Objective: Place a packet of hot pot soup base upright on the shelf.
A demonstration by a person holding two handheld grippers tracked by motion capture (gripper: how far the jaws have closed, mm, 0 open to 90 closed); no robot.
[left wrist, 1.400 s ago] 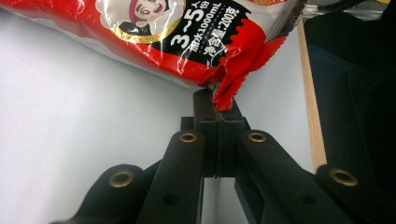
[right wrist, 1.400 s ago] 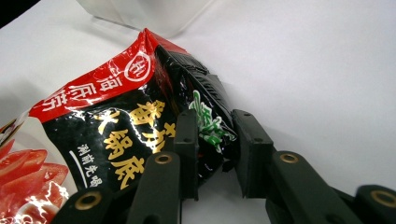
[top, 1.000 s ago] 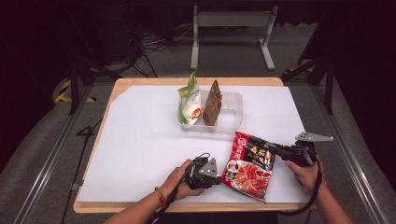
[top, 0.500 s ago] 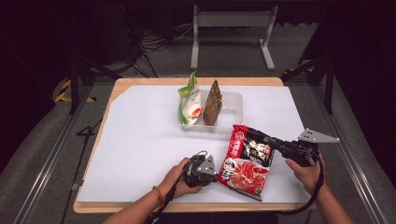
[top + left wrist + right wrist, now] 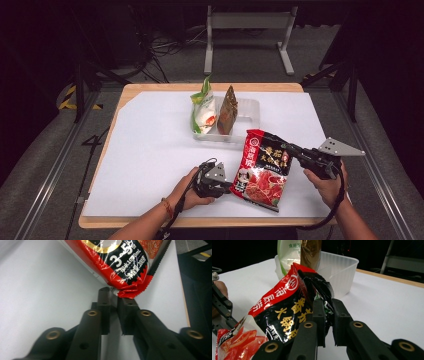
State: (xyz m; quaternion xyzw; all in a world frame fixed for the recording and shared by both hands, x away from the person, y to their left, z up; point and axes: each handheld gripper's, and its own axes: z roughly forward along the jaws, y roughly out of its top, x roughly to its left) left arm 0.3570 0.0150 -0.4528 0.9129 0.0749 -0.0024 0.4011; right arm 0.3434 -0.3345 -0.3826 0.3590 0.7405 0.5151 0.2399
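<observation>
A red and black hotpot-base packet [image 5: 262,167] hangs tilted over the white table sheet [image 5: 150,150]. My right gripper [image 5: 290,148] is shut on its crumpled upper right edge, and in the right gripper view the black foil [image 5: 279,312] is pinched between the pads of that gripper [image 5: 328,303], whose jaws have just been closing. My left gripper [image 5: 231,185] sits at the packet's lower left corner. In the left gripper view the red packet [image 5: 117,260] ends in a corner at the tips of my left gripper [image 5: 114,293]. Its jaws have just been opening and stand a narrow gap apart.
A clear plastic tub [image 5: 250,112] stands behind the packet near the table's far middle. It holds an upright green and white packet [image 5: 204,107] and a brown packet [image 5: 227,110]. The wooden table edge [image 5: 200,222] runs close to the hands.
My right gripper has risen and drawn back to the right, lifting the packet's upper edge off the sheet. My left gripper has stayed at the lower corner.
</observation>
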